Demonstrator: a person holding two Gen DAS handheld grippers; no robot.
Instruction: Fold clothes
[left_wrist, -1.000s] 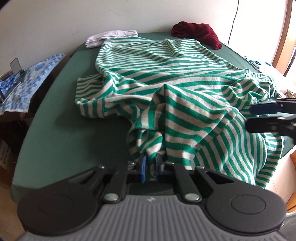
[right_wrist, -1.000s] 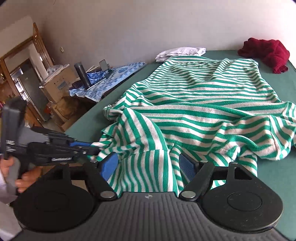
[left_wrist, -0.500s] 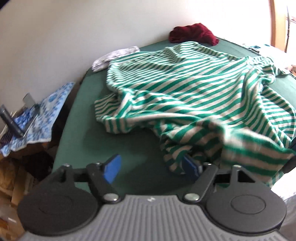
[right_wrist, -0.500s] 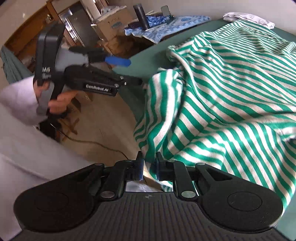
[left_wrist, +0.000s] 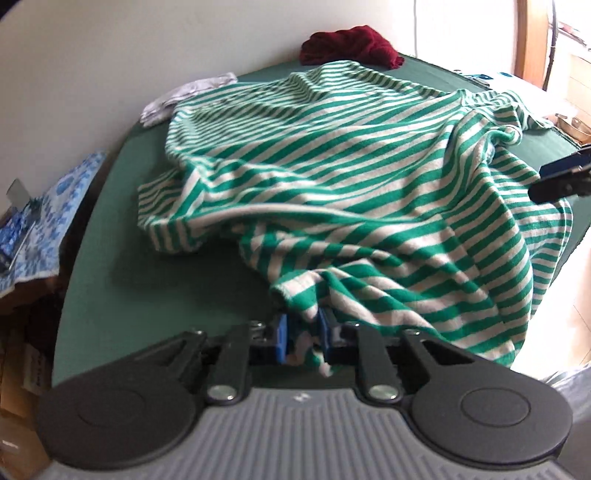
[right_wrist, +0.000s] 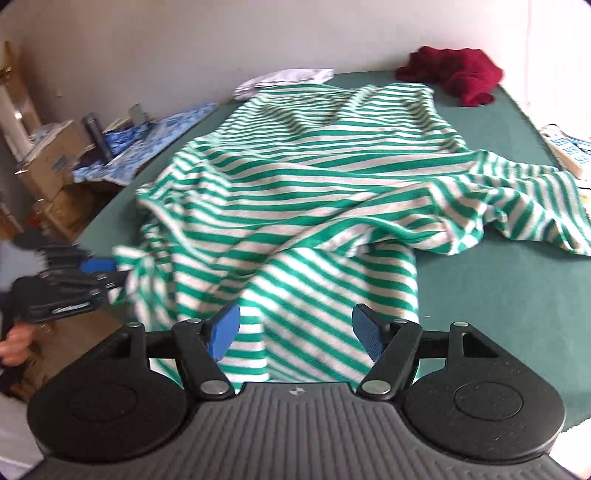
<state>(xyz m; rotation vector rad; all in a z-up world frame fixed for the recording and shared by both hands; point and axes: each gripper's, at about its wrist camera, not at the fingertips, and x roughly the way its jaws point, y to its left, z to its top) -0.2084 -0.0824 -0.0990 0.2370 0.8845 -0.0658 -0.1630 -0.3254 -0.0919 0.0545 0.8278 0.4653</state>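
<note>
A large green-and-white striped garment lies rumpled across the green table; it also shows in the right wrist view. My left gripper is shut on a bunched edge of the garment at the table's near side; it appears at the left of the right wrist view. My right gripper is open, its blue pads wide apart above the garment's near hanging edge, holding nothing. Its fingers show at the right edge of the left wrist view.
A dark red garment and a white cloth lie at the far end of the green table. A blue patterned cloth, a dark bottle and cardboard boxes stand left of the table.
My left gripper went from shut to open and has shut again on the garment's edge. My right gripper, shut on the garment half a second ago, has opened and let go.
</note>
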